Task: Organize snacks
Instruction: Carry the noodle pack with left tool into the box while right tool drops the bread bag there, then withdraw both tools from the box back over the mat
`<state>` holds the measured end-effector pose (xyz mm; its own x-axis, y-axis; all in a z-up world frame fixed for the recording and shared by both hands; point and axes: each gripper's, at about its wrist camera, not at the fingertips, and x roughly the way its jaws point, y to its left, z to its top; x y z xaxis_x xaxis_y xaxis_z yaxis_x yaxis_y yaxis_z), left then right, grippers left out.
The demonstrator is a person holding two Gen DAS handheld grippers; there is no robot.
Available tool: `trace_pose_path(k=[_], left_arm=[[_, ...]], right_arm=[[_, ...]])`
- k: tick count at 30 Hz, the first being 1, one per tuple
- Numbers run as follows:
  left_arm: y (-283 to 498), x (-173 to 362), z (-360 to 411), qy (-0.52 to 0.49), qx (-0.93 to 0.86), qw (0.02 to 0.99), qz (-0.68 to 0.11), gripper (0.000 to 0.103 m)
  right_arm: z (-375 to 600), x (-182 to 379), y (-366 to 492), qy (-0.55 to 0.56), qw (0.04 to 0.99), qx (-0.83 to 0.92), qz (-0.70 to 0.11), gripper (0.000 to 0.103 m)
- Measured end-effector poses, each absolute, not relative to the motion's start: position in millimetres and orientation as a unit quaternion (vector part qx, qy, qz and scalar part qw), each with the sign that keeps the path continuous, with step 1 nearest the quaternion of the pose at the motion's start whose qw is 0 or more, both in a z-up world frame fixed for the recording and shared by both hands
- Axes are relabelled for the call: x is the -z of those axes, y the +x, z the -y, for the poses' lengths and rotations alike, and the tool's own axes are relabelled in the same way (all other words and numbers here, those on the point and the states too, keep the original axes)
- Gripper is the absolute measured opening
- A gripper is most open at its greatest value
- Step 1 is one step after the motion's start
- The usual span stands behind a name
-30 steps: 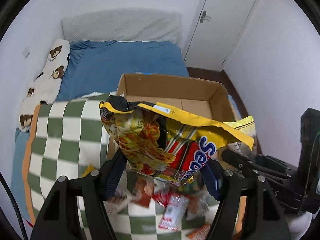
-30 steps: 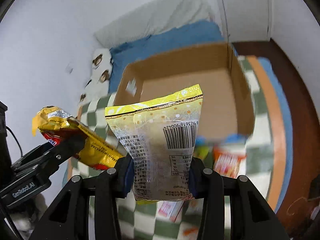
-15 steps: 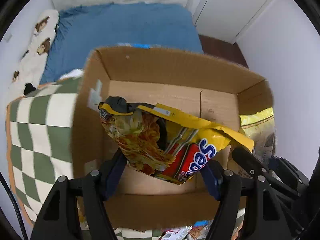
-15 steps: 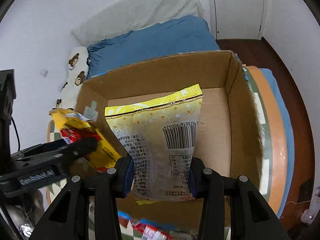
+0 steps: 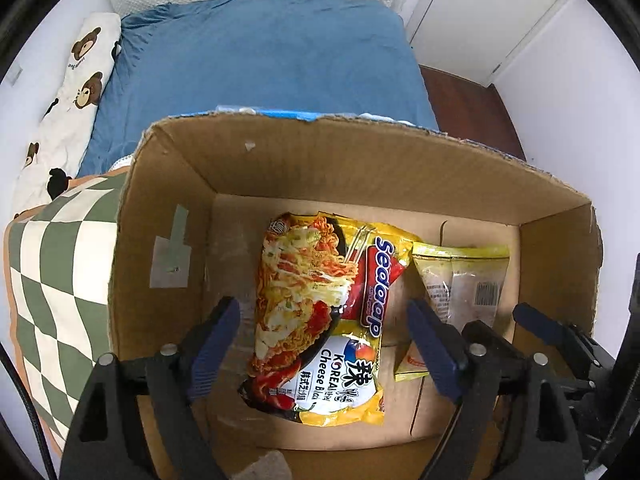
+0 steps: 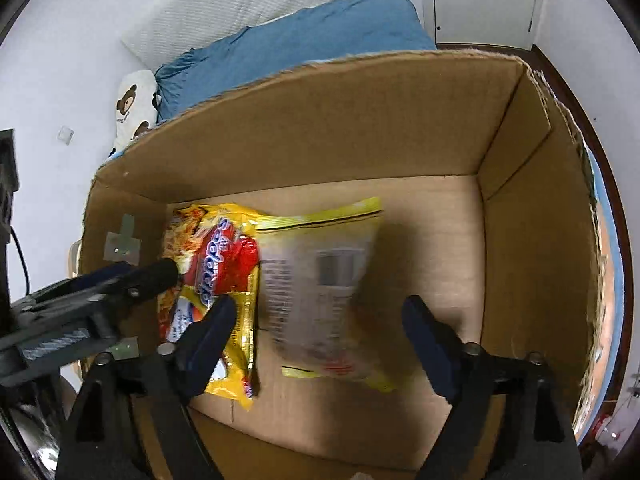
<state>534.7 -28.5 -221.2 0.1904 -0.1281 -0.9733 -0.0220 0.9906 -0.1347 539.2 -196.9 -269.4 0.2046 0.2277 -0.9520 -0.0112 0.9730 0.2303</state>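
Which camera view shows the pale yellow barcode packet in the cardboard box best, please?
The left wrist view: there the pale yellow packet lies sharp on the floor of the cardboard box, beside the noodle packet, though the lower part is hidden by a finger. The right wrist view shows it larger and centred but motion-blurred, its print unreadable.

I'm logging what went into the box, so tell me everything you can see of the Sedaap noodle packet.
The Sedaap noodle packet is glossy yellow plastic printed with cheesy noodles, a red Sedaap band and "Korean Cheese". It lies flat, face up and sealed on the floor of the cardboard box, its edge overlapping the pale yellow snack bag. The left gripper hangs above, jaws opening, not touching it.
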Motion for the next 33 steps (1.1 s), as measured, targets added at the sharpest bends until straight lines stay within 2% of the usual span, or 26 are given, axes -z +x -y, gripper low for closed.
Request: trace_pose_path(k=[7,15,33], left_arm=[[519.2,209.8,33.3,-0.026,0.030,0.784,-0.619,0.085],[481.2,181.0,32.2,-0.017,0.018,0.826,-0.563,0.085],[378.3,93.1,25.6,-0.008,0.024,0.889,-0.457,0.085]], right_arm=[[200.8,278.4,536.3,0.073,0.772,-0.068,-0.628,0.088],[192.0,253.9,508.1,0.032,0.802,-0.042,-0.594,0.088],[179.1,142.3,392.6,0.017,0.871,-0.028,-0.490,0.088]])
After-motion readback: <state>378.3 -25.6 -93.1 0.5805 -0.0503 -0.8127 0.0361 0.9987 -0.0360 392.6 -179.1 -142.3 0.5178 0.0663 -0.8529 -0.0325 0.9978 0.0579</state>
